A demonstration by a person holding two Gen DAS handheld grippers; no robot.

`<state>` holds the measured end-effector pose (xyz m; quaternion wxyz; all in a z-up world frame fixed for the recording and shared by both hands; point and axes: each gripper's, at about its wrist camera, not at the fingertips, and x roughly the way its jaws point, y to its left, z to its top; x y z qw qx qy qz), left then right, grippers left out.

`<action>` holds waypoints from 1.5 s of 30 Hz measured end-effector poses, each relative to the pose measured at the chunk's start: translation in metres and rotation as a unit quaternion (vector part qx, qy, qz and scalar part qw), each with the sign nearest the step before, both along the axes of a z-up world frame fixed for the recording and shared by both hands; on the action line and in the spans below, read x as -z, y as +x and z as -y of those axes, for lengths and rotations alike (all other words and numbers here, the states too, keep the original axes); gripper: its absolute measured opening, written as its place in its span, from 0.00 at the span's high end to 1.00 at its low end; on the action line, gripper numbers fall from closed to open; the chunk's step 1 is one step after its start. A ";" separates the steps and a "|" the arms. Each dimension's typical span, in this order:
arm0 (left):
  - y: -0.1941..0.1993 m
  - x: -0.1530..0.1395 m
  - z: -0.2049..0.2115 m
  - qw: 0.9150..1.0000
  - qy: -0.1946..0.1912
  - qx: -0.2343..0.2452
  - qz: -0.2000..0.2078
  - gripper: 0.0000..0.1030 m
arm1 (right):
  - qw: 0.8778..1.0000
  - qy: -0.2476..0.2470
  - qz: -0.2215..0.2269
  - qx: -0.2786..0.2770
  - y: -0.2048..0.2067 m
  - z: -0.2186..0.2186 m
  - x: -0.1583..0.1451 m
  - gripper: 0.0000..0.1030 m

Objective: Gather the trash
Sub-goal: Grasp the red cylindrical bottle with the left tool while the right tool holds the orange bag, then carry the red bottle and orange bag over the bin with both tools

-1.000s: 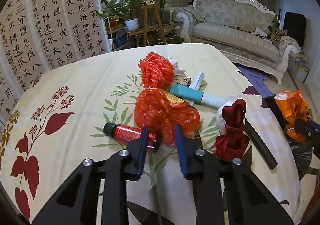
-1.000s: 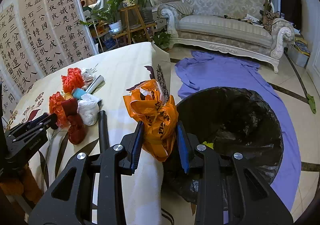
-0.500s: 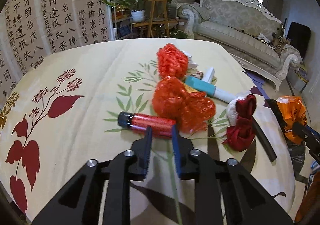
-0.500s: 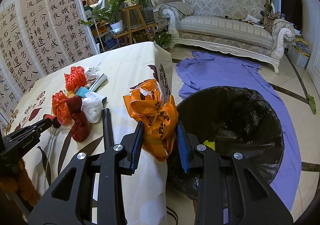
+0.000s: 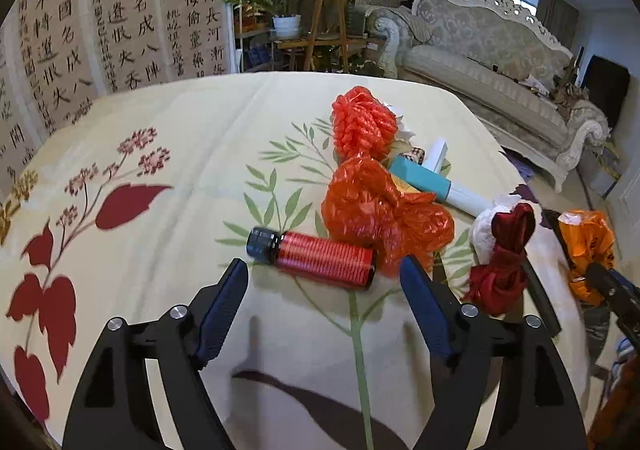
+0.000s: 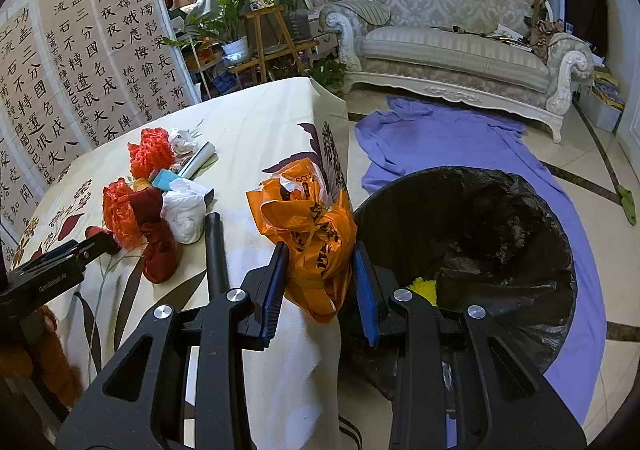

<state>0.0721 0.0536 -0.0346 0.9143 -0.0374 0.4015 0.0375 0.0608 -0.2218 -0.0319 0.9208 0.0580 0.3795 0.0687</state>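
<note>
Trash is mostly still lying on the floral-cloth surface (image 5: pixel 168 154), so you are only partway through. Your right hand-held gripper (image 6: pixel 320 276) is clenching the crumpled orange plastic bag (image 6: pixel 310 234) between its blue pads, holding it at the surface's edge, just beside the round bin lined with a black plastic bag (image 6: pixel 480 226); it is not yet over the opening. Something yellow (image 6: pixel 422 286) is already lying inside the bin, so a little looks collected.

Your left hand-held gripper (image 5: pixel 324 278) is standing released, its jaws spread wide and grasping nothing, hovering just in front of the small red ribbed bottle with a dark cap (image 5: pixel 316 256), which is lying on its side against the crinkled red plastic bag (image 5: pixel 380 210).

Waiting on the surface beyond that are:
- the bright orange-red mesh bundle (image 5: pixel 362 124)
- the teal and white tube (image 5: pixel 434 184)
- the white wad of plastic (image 6: pixel 186 212)
- the dark red knotted bag (image 5: pixel 504 258)
- the long black bar (image 6: pixel 216 250)

By my judgement you are facing the drop of the orange bag first, then the bottle, with most pieces left.
</note>
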 end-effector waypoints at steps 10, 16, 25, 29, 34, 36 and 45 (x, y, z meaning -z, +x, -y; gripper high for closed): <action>0.004 0.007 -0.011 1.000 -0.014 0.001 -0.023 0.25 | 1.000 0.000 -0.002 0.000 0.003 0.001 0.001 0.69; 0.005 0.008 -0.011 0.999 -0.016 0.011 -0.031 0.34 | 1.000 0.001 -0.001 0.000 0.002 0.001 0.000 0.69; 0.000 0.008 -0.010 0.999 -0.012 0.025 -0.025 0.48 | 1.000 0.000 0.000 0.001 0.003 0.002 0.000 0.69; -0.007 0.003 -0.009 1.000 -0.007 0.024 -0.014 0.48 | 1.000 -0.002 0.003 0.004 0.001 0.003 -0.001 0.69; -0.018 -0.013 -0.004 0.999 -0.018 0.031 0.003 0.48 | 1.000 -0.002 0.010 0.014 -0.004 0.009 -0.004 0.69; -0.023 -0.022 0.003 0.999 -0.023 0.043 0.014 0.48 | 1.000 -0.003 0.013 0.020 -0.007 0.013 -0.007 0.69; -0.029 -0.046 0.058 0.991 -0.040 0.114 0.048 0.48 | 0.998 -0.010 0.021 0.063 -0.016 0.047 -0.012 0.69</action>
